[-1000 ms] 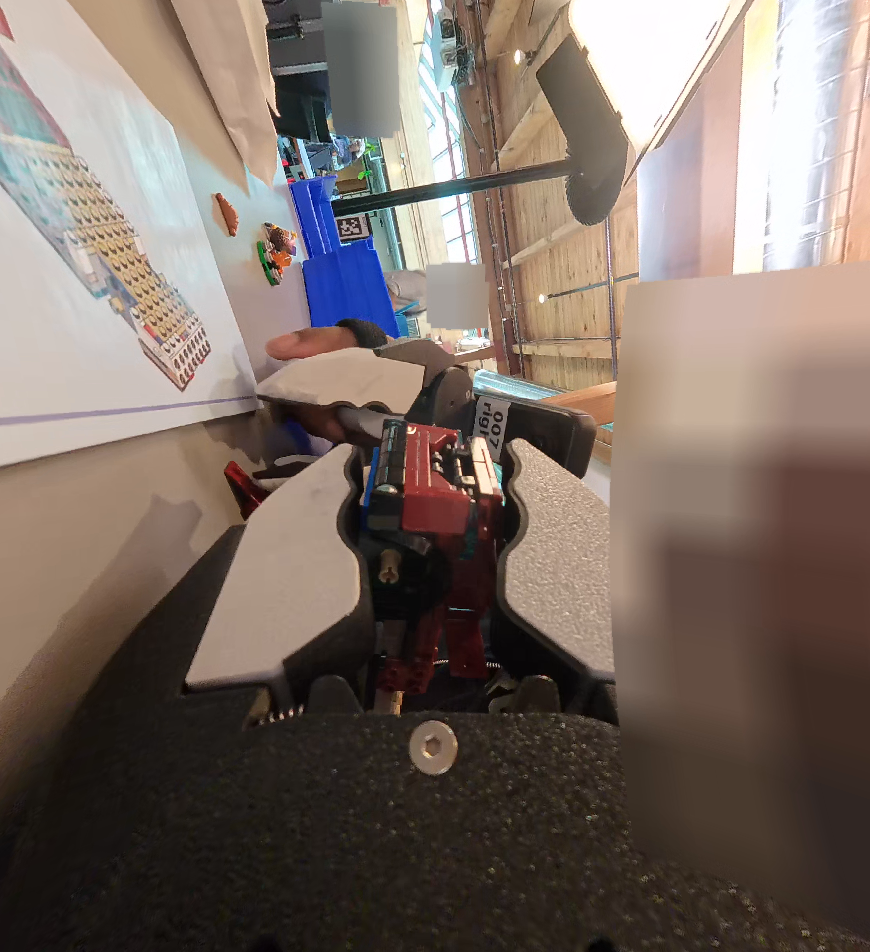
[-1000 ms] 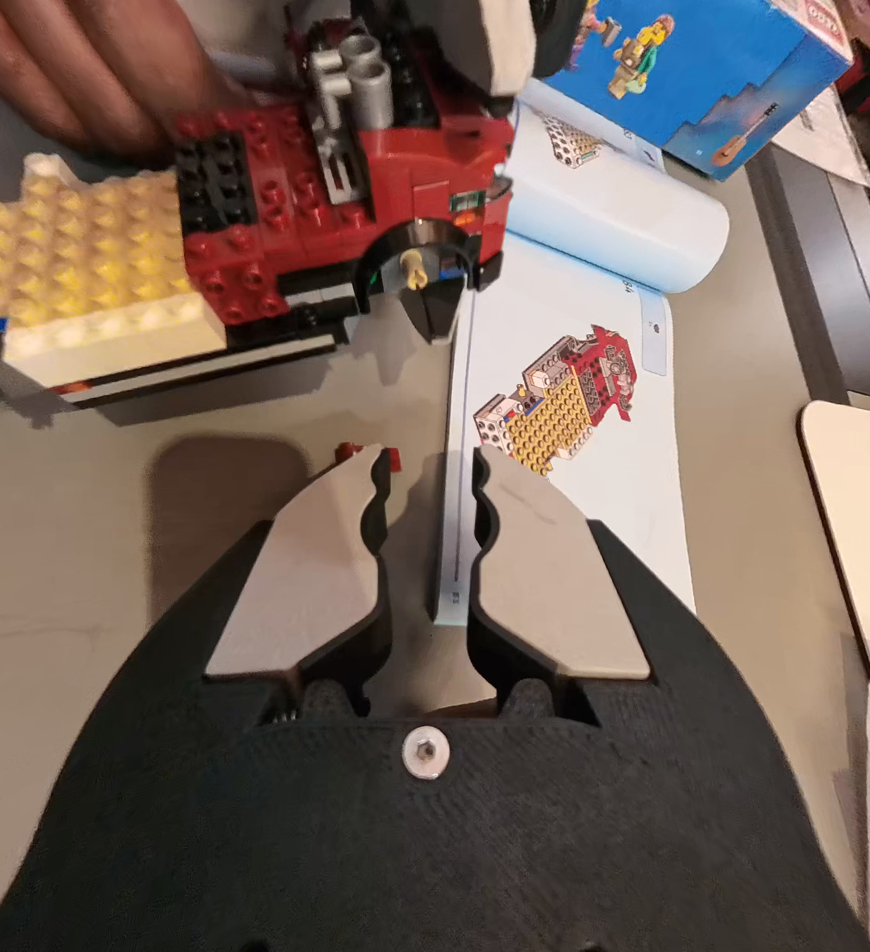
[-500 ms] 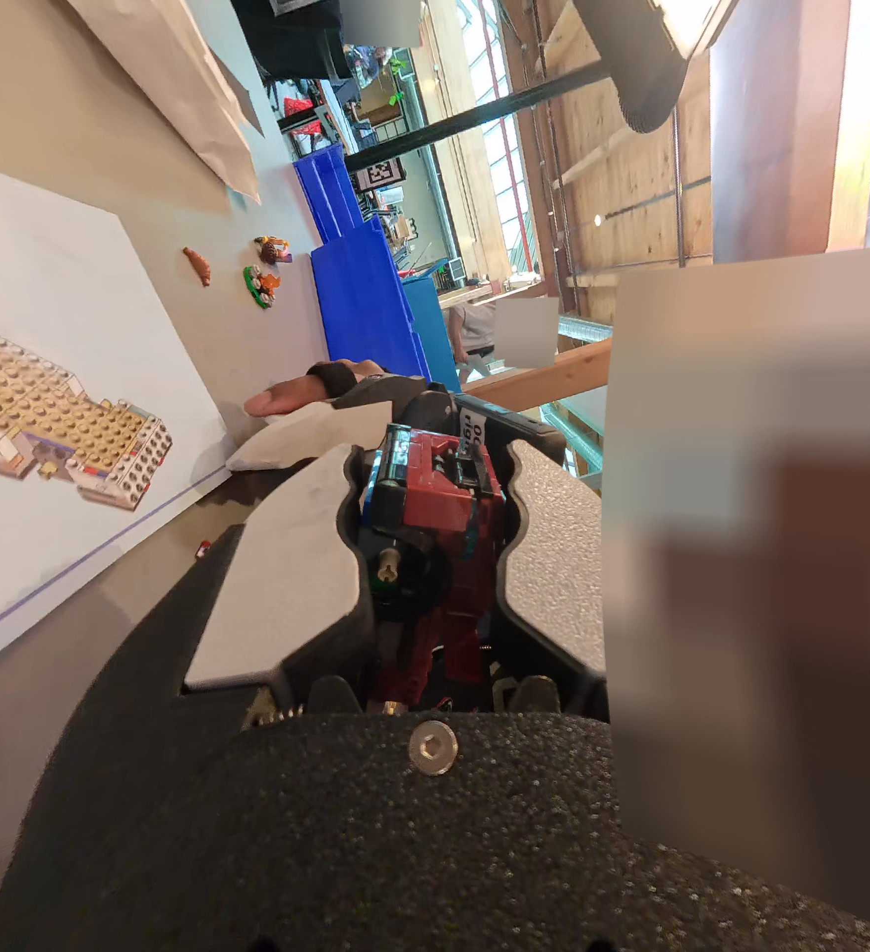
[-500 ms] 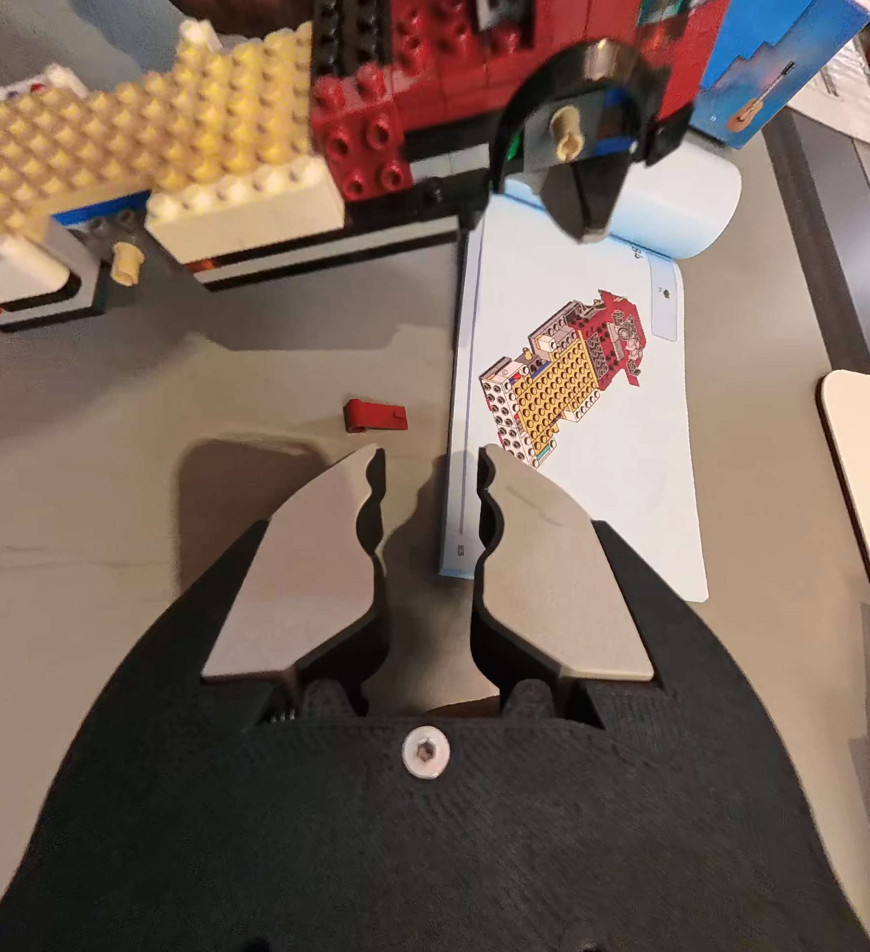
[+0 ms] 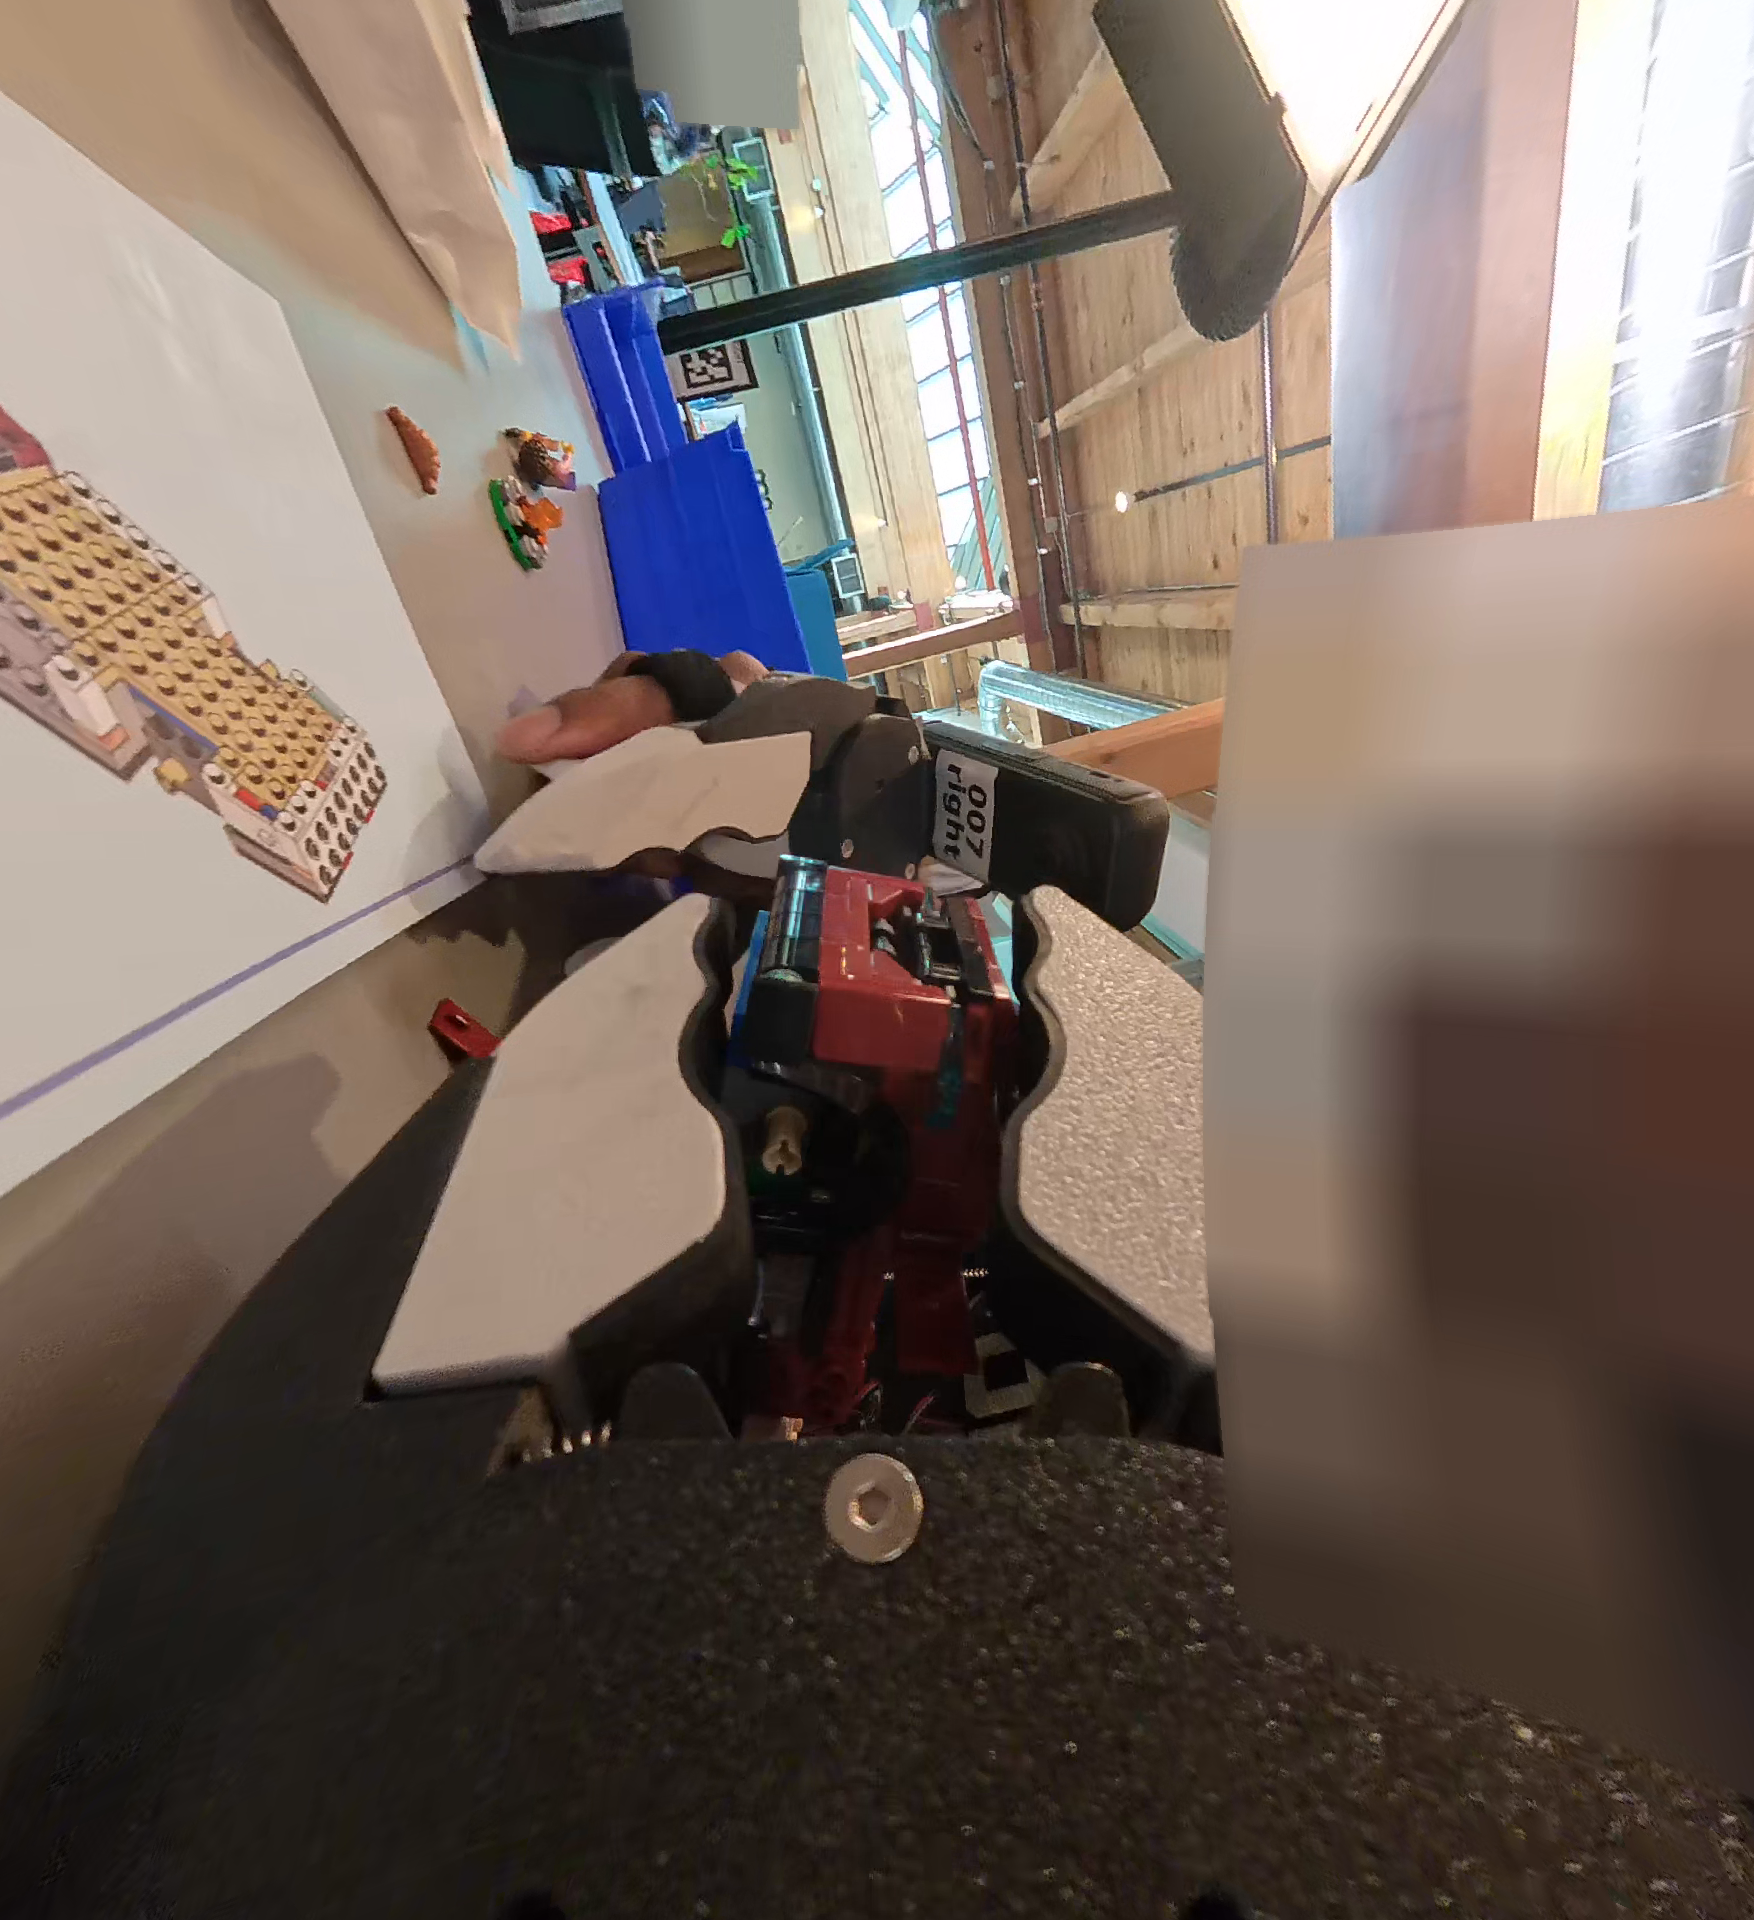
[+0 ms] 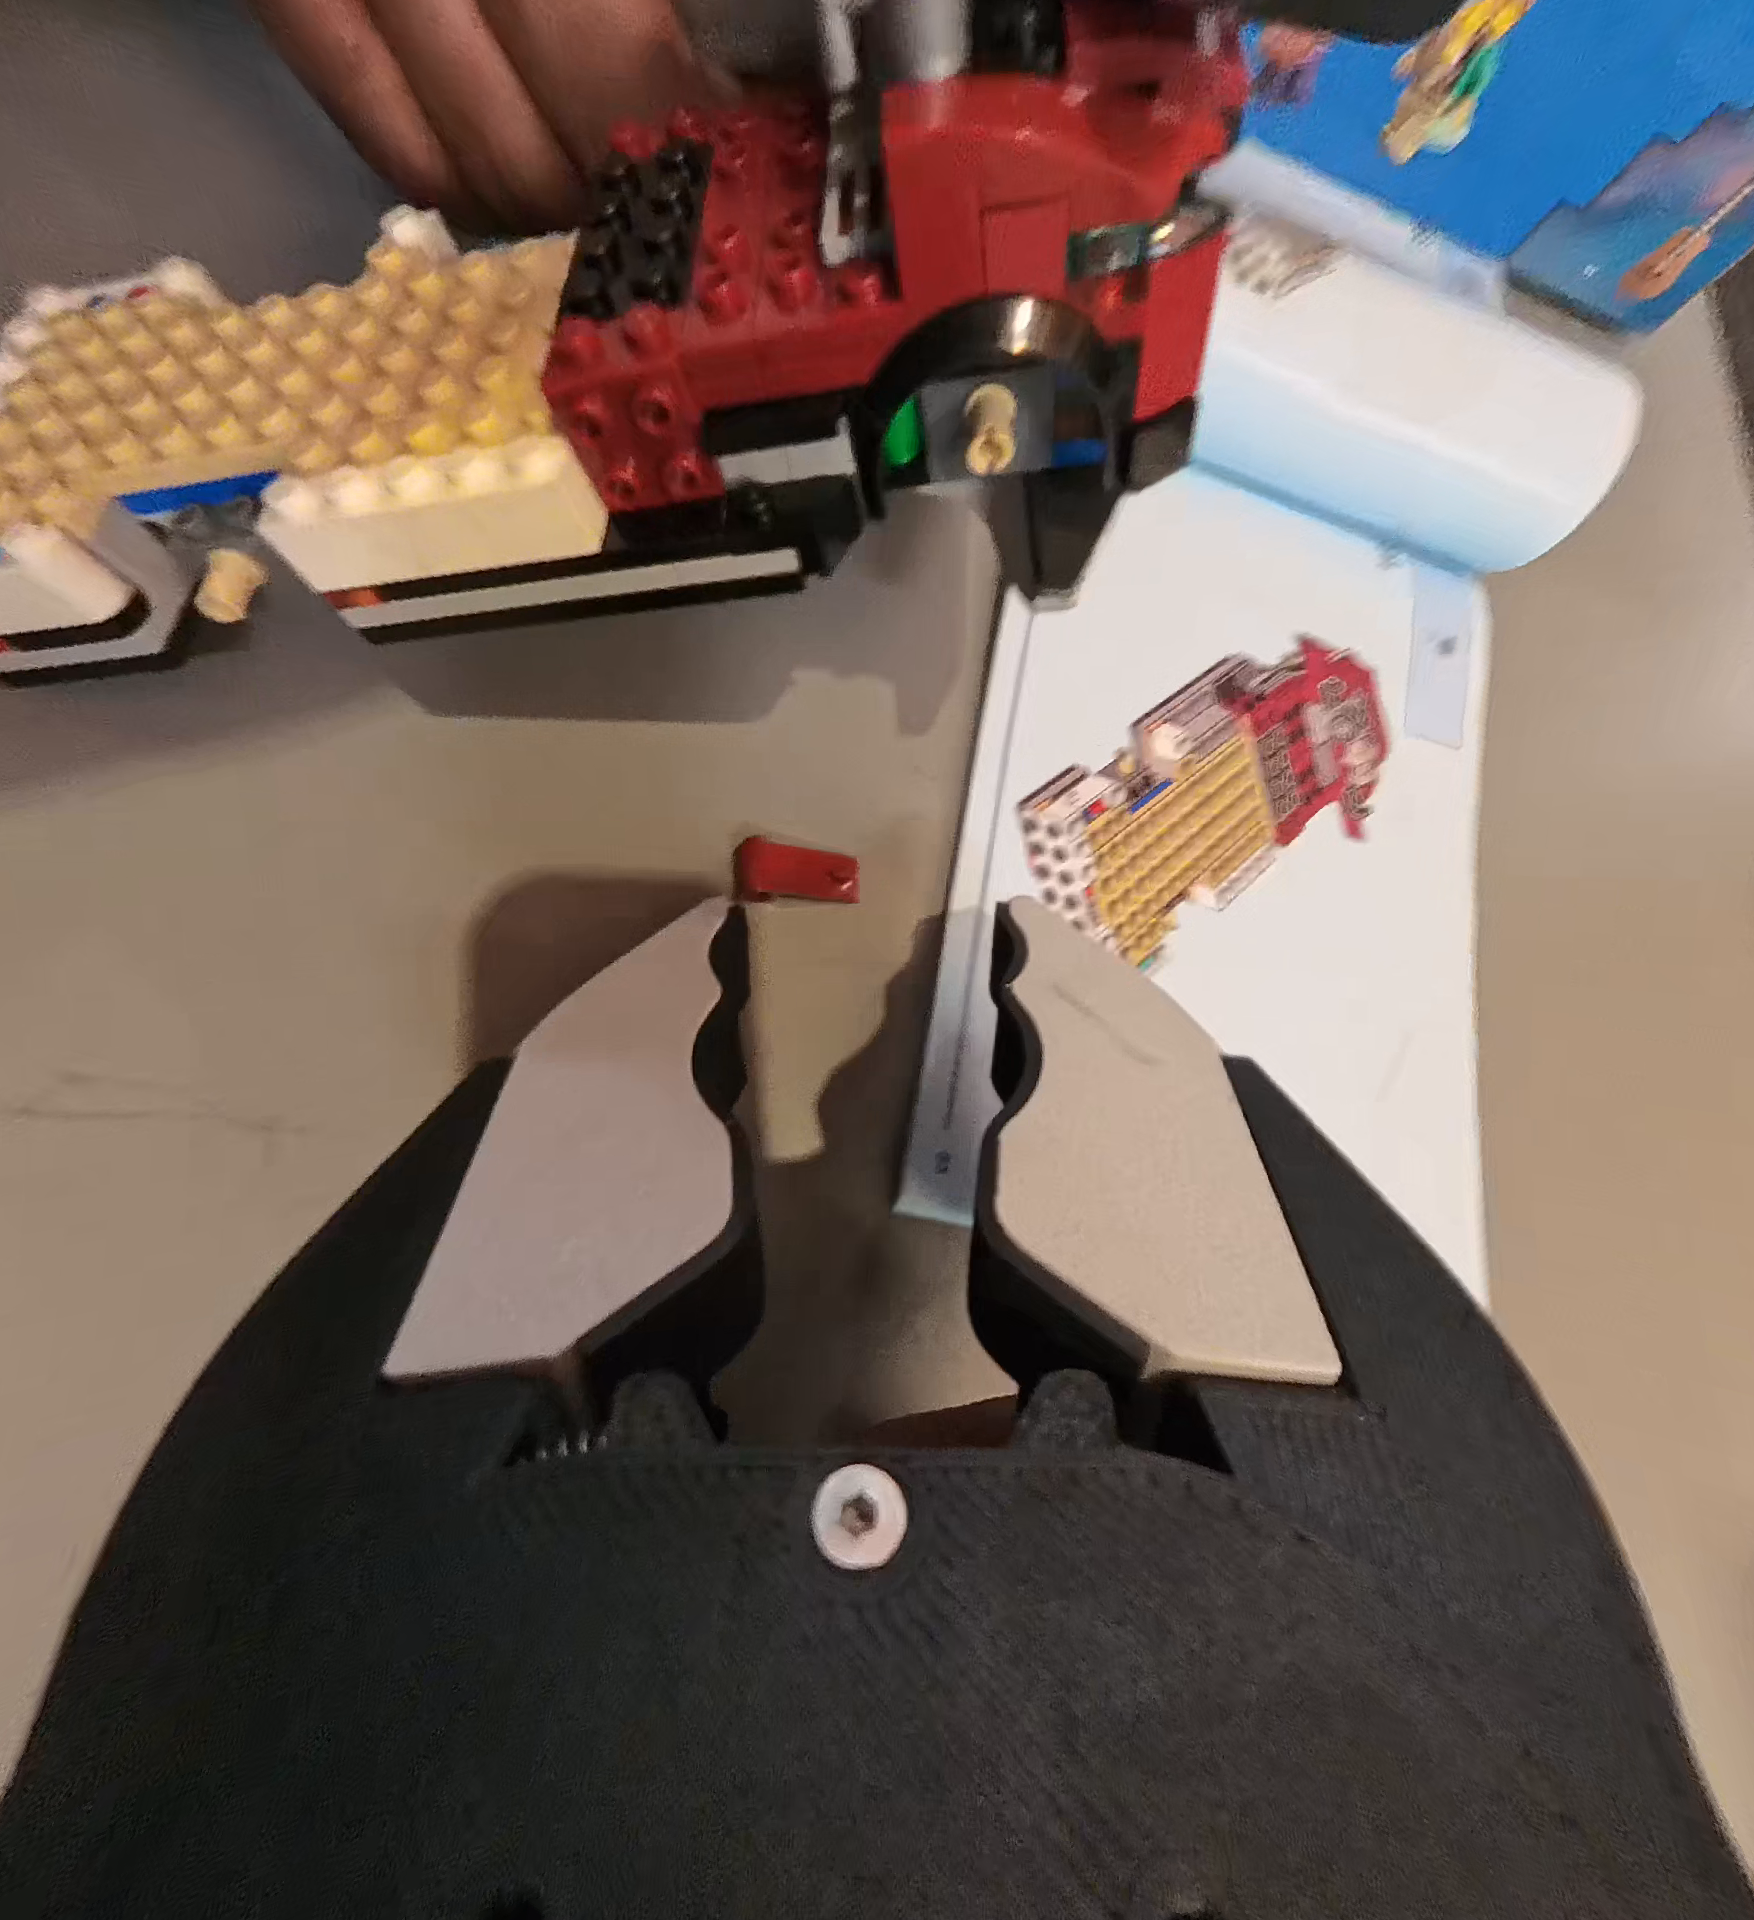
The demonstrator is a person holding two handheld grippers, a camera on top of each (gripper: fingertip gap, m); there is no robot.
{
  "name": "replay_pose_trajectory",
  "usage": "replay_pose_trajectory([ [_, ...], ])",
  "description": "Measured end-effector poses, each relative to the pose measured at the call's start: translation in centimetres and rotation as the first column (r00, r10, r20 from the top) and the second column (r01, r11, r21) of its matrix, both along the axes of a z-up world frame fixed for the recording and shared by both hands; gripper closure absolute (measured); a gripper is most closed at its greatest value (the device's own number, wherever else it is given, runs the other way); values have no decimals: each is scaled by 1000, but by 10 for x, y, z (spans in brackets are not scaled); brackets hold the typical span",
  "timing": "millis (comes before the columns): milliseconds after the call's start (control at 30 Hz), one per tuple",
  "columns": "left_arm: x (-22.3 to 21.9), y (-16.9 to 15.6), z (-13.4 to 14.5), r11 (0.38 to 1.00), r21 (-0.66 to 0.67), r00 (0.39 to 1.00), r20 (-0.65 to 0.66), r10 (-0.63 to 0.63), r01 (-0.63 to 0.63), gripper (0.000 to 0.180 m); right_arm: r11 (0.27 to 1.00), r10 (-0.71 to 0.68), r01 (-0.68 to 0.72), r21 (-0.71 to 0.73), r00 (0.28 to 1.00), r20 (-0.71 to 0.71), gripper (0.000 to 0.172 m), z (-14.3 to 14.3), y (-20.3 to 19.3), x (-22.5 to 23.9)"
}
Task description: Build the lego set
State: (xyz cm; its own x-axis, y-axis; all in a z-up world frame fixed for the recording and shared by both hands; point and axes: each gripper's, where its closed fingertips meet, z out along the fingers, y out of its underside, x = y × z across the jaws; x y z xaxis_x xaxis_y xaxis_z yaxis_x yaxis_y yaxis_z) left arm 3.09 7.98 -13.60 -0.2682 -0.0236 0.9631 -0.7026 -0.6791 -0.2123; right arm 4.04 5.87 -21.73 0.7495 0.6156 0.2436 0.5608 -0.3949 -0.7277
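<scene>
Between my left hand-held gripper (image 5: 862,997) pads, the red brick vehicle (image 5: 883,1049) is clamped; my right hand-held gripper (image 6: 868,914) hovers open, just behind a small red brick piece (image 6: 795,869) on the surface (image 6: 229,987).

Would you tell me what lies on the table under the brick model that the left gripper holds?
The brick model casts its shadow on bare grey table; the instruction booklet reaches under its red end. A small red piece lies nearer, outside it. Whatever is beneath its far side is hidden.

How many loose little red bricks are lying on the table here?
1: a small red piece lies on the grey table just ahead of the open right gripper, left of the instruction booklet. Others may be hidden.
</scene>
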Motion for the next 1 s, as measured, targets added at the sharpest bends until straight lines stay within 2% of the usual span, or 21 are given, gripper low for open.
replay_pose_trajectory([
  [67, -1, -1, 2, 1000, -2, 1000, 13, -8, 8, 128, 999, 5, -6, 51, 1000, 7, 127, 5, 6, 0],
  [400, 2, 6, -8, 1000, -27, 1000, -24, 0, 0, 129, 1000, -2, 2, 21, 1000, 24, 127, 0, 13, 3],
  [700, 2, 11, -7, 1000, -11, 1000, -19, 19, -19, 129, 998, 58, -58, 0, 998, 14, 123, -1, 5, -1],
  [867, 3, 12, -7, 1000, -14, 1000, -21, 22, -23, 129, 997, 79, -78, 21, 996, -40, 121, 6, 7, -10],
  [1000, 2, 11, -8, 1000, -12, 1000, -20, 20, -20, 129, 996, 91, -91, -1, 996, 2, 124, 0, 7, -11],
])
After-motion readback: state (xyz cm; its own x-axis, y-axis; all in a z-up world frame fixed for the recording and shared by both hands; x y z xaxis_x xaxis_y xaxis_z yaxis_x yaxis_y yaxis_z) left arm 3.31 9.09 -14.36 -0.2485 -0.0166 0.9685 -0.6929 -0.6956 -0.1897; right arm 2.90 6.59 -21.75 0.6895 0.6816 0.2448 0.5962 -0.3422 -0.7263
